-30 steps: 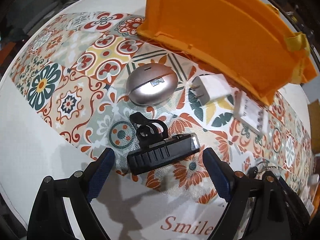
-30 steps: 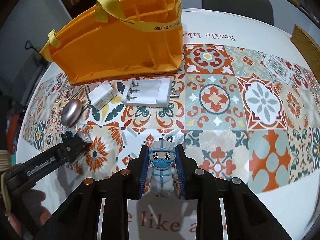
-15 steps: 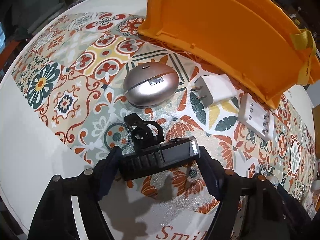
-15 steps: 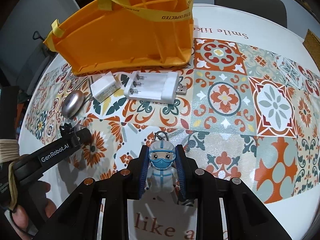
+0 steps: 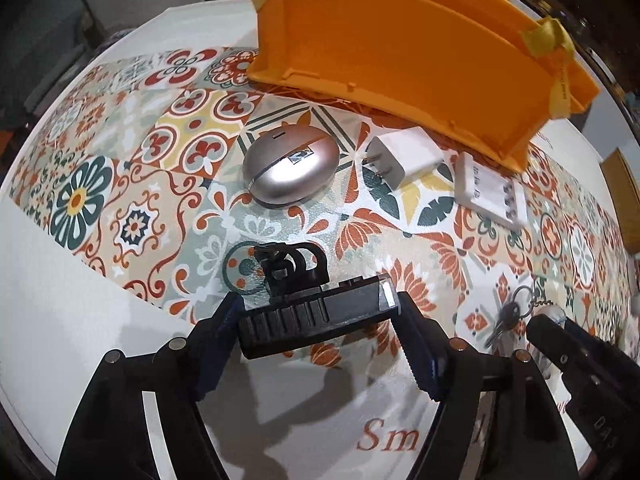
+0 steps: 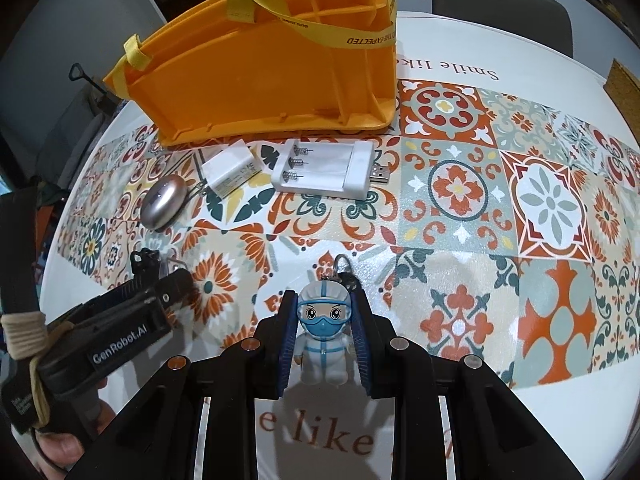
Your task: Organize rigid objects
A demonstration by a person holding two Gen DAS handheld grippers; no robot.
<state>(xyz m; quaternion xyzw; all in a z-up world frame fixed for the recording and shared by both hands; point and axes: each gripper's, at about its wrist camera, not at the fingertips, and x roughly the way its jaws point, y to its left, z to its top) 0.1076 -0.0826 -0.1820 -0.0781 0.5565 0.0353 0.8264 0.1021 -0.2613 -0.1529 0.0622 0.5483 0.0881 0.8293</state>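
My left gripper is shut on a black bike light with a strap mount, held just above the patterned tablecloth. My right gripper is shut on a small figurine keychain in a white suit and blue mask; its key ring hangs in front. The orange divided organizer stands at the back of the table and also shows in the left wrist view. The left gripper body shows at the left of the right wrist view.
A silver oval case, a white plug adapter and a white battery charger lie in a row before the organizer. In the right wrist view they are the case, adapter and charger. A dark chair stands behind.
My left gripper closed on the bike light and lifted it slightly. My right gripper, still holding the figurine, moved toward the organizer.
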